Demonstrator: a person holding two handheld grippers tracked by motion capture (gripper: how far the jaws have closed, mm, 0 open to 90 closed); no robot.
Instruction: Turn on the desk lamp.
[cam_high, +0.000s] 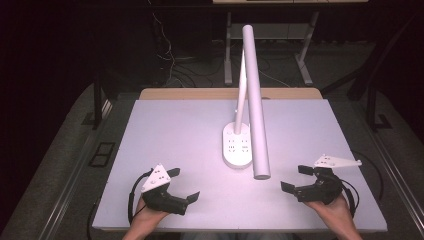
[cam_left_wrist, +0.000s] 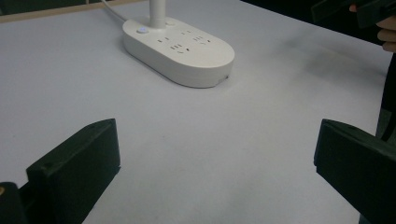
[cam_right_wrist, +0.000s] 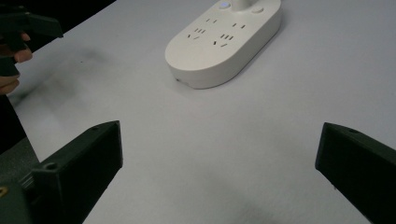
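A big white surface (cam_high: 165, 135) is filling the middle of the high view, with dark floor lying all around it. A thin strip of brown wood (cam_high: 200, 93) is peeking out along its far edge.

A white desk lamp (cam_high: 248, 100) is standing near the middle of the surface, a little to the right. Its long round light bar (cam_high: 256, 105) is leaning over and reaching toward the near side, with its end hanging above the surface. Its thin white pole (cam_high: 241, 95) is rising from the far end of the base. The oval base (cam_high: 237, 146) is lying flat on the surface, and it is showing rows of little plug holes on top. In the left gripper view the base (cam_left_wrist: 180, 44) is sitting far ahead, and a small round button (cam_left_wrist: 141, 31) is showing near the pole. In the right gripper view the base (cam_right_wrist: 224, 39) is sitting far ahead too.

The left tongs (cam_high: 186, 184) are resting at the near left, held in a hand (cam_high: 145, 222). Their two black jaws are standing wide apart with nothing between them.

The right tongs (cam_high: 296, 178) are resting at the near right, held in the other hand (cam_high: 335, 212). Their jaws are wide apart too, holding nothing.

Both tongs are pointing in toward the lamp, and both are well apart from it.
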